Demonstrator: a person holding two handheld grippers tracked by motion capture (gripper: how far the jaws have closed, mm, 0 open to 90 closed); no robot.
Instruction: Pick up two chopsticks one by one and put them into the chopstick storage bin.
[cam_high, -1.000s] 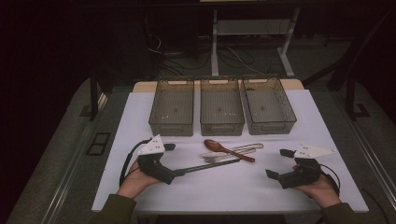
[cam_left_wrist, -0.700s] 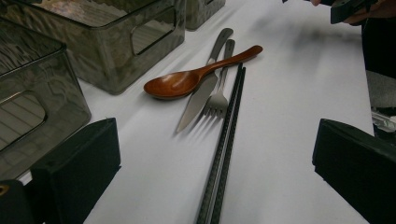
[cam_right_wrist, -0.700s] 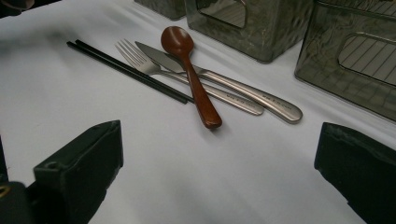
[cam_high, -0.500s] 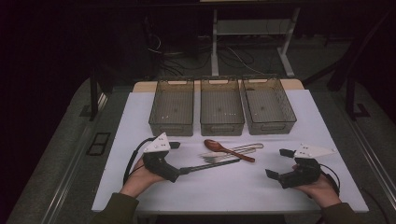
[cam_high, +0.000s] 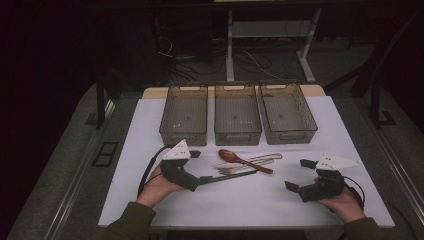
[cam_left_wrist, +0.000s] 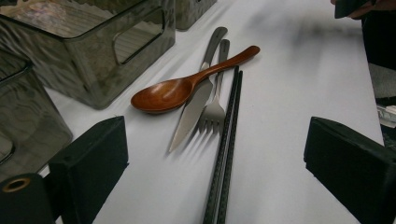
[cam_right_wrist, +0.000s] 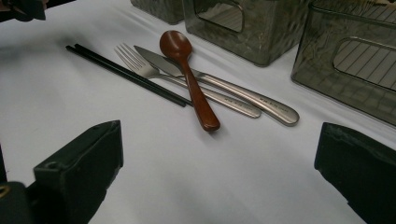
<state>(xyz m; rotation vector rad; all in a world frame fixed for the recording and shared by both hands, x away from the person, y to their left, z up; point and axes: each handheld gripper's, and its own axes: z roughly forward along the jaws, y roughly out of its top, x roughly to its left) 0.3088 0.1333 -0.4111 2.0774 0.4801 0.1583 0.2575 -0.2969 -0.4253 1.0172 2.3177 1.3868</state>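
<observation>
Mid-table lie a wooden spoon (cam_high: 243, 160) (cam_left_wrist: 187, 86) (cam_right_wrist: 189, 74), a steel knife (cam_left_wrist: 196, 100) (cam_right_wrist: 243, 93), a steel fork (cam_left_wrist: 215, 109) (cam_right_wrist: 154, 70) and a pair of black chopsticks (cam_high: 230, 176) (cam_left_wrist: 229, 140) (cam_right_wrist: 126, 72). The spoon rests across the knife and fork. My left gripper (cam_high: 199, 167) (cam_left_wrist: 217, 140) stands open at the left end of the cutlery, and the near ends of the chopsticks run between its jaws without touching them. To the right of the cutlery my right gripper (cam_high: 299, 175) (cam_right_wrist: 219, 149) is open and holds nothing.
Three smoky clear bins stand in a row behind the cutlery: left (cam_high: 183, 136), middle (cam_high: 238, 136) and right (cam_high: 290, 135). A white sheet (cam_high: 145, 135) covers the table. Cables trail from both grippers. Dark floor and table legs lie beyond the far edge.
My left gripper has slid to the right, up to the chopsticks' near ends. The right gripper and the cutlery have stayed put.
</observation>
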